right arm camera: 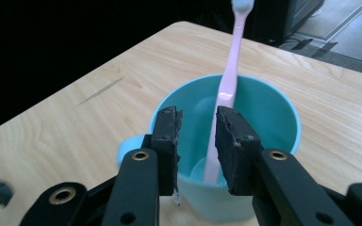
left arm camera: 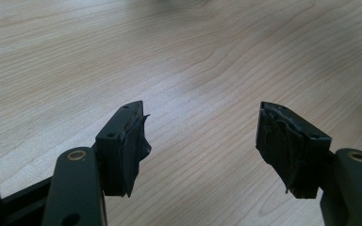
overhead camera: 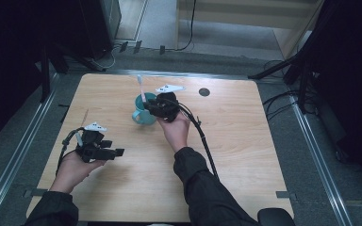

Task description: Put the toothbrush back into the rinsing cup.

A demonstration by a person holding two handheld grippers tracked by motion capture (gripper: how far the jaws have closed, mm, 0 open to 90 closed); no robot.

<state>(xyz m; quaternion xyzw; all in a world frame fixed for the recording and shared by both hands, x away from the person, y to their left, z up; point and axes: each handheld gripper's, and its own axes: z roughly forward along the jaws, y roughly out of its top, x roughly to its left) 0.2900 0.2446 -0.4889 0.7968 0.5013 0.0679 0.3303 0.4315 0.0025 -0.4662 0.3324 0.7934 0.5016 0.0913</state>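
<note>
Wood bench (overhead camera: 245,141): right claw (right arm camera: 197,122) open, letting toothbrush (right arm camera: 229,80) lean in cup (right arm camera: 283,117); left claw (left arm camera: 200,136) open, idle.

Glossy plastic cup (right arm camera: 264,108) and toothbrush (right arm camera: 230,70), apparently smooth; matt wood-grain table (left arm camera: 122,56).

You see a wood table (overhead camera: 245,155). A blue cup (overhead camera: 143,115) stands on it, a bit far and left of the middle. A dark hole (overhead camera: 204,92) sits far right.
</note>
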